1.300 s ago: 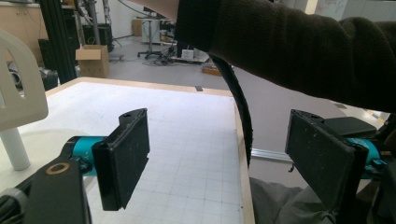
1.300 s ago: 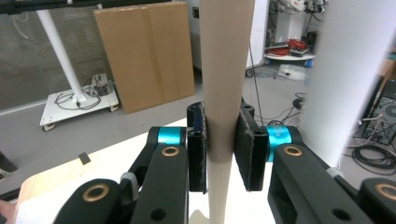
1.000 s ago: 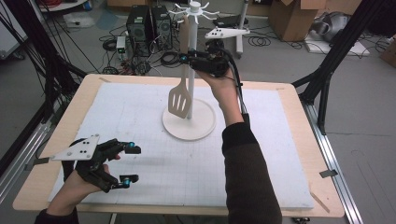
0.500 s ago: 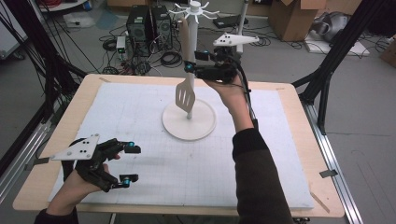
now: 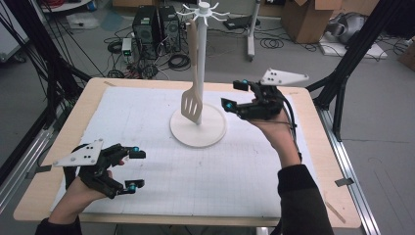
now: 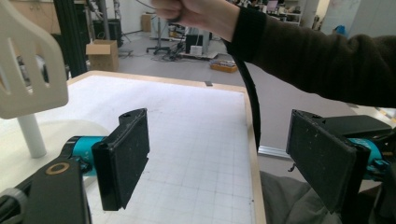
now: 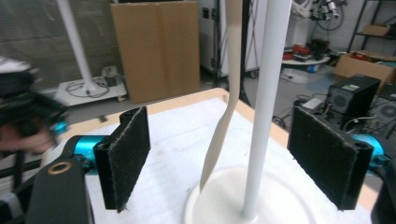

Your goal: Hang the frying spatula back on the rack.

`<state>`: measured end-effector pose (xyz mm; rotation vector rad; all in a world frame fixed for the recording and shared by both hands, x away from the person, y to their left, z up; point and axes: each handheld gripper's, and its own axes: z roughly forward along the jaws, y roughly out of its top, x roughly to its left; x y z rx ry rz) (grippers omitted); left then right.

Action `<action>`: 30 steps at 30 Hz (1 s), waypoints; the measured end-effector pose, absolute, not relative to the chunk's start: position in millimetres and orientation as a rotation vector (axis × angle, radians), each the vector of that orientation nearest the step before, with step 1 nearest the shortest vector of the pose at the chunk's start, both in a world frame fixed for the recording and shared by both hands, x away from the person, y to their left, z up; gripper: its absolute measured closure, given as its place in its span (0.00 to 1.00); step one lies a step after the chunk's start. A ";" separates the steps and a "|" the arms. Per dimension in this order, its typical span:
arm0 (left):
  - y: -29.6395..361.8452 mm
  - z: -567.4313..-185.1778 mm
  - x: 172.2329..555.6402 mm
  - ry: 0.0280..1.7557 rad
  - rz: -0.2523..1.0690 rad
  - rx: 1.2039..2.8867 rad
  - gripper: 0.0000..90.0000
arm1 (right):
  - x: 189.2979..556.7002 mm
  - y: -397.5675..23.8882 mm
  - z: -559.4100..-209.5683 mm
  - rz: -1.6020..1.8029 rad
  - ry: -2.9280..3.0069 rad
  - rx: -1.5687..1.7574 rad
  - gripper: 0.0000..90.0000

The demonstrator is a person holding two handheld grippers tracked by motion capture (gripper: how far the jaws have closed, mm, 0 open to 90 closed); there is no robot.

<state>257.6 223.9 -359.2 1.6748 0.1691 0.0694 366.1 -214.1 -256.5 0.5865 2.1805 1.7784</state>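
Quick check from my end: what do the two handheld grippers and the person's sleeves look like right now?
Both the left gripper and right gripper are black, with turquoise jaw mounts, flat black pads and a grey three-cornered plate on top. A black cable trails from the right one. Sleeves are dark.

Left claw (image 5: 135, 169) rests at seven o'clock, jaws wide; right claw (image 5: 234, 95), raised at two o'clock, has just been opening, nothing between its jaws.

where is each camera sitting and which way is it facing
High view: above the person's side, facing forward and down on the table; both forearms, left gripper, right gripper.
Left gripper view: on the left gripper, facing across the table; its fingers, the other arm's sleeve.
Right gripper view: on the right gripper, facing the stand.
All share the hanging spatula.
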 end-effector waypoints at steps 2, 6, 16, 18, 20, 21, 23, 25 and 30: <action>226.2 -361.8 259.2 0.188 0.079 1.677 0.24 | 351.3 -228.1 -270.4 1.795 2.188 0.562 0.19; 230.5 -364.4 260.4 0.208 0.102 1.677 0.23 | 330.9 -241.6 -286.5 1.784 2.196 0.542 0.17; 238.4 -369.8 262.7 0.226 0.119 1.669 0.22 | 293.4 -268.1 -335.7 1.761 2.222 0.545 0.16; 240.1 -371.7 263.0 0.225 0.122 1.672 0.22 | 289.5 -271.3 -344.6 1.735 2.235 0.570 0.16; 240.7 -372.5 263.0 0.231 0.128 1.674 0.21 | 285.1 -274.5 -353.7 1.728 2.244 0.580 0.16; 241.1 -373.2 263.0 0.233 0.130 1.675 0.21 | 283.6 -276.1 -358.3 1.725 2.241 0.584 0.16; 242.1 -374.5 263.2 0.234 0.140 1.676 0.21 | 281.4 -277.4 -362.9 1.722 2.246 0.597 0.16; 242.8 -376.0 263.6 0.235 0.149 1.677 0.21 | 279.2 -279.7 -372.0 1.710 2.248 0.603 0.16; 243.5 -382.3 266.2 0.250 0.169 1.690 0.20 | 275.6 -285.2 -391.5 1.686 2.262 0.659 0.16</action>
